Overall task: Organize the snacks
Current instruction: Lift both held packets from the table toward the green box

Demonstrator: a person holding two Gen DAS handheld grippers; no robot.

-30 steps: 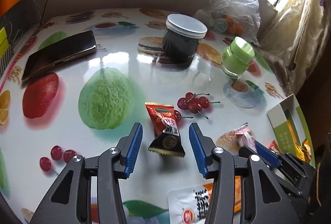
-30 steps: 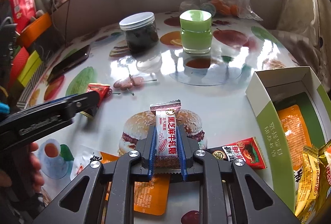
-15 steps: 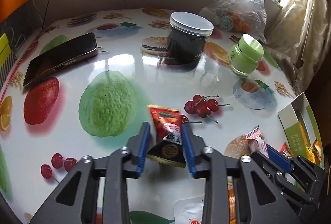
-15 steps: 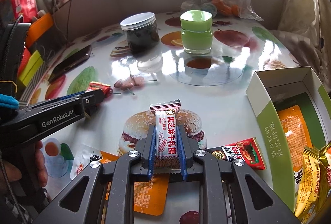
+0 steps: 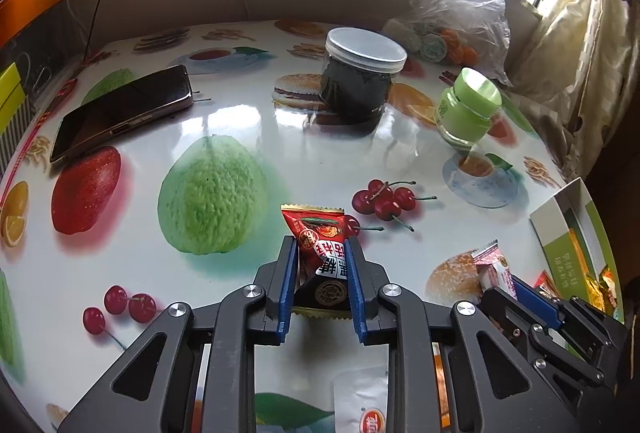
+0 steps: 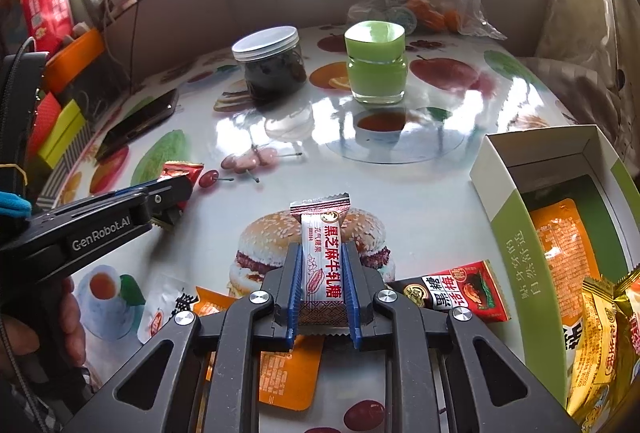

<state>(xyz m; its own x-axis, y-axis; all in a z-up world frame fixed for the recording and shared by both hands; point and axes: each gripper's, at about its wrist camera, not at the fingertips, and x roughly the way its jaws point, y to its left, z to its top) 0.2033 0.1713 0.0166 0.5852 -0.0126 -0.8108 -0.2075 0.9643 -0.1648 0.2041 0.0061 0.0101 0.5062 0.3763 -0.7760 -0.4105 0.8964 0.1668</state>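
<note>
Two grips are closed. The left gripper (image 5: 322, 283) has just closed its blue pads on a red-and-black triangular snack packet (image 5: 320, 257) lying on the fruit-printed table (image 5: 280, 137). The right gripper (image 6: 322, 293) pinches a white-and-maroon sesame nougat bar (image 6: 322, 265); the green box (image 6: 516, 233) stands at three o'clock.

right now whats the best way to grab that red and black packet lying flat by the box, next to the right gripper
Take the red and black packet across its short width near the middle, coming down from above. It lies flat on the table, long and thin, so its long edges suit the pads. The right gripper is shut on the white candy bar, so that likely goes first.
</note>
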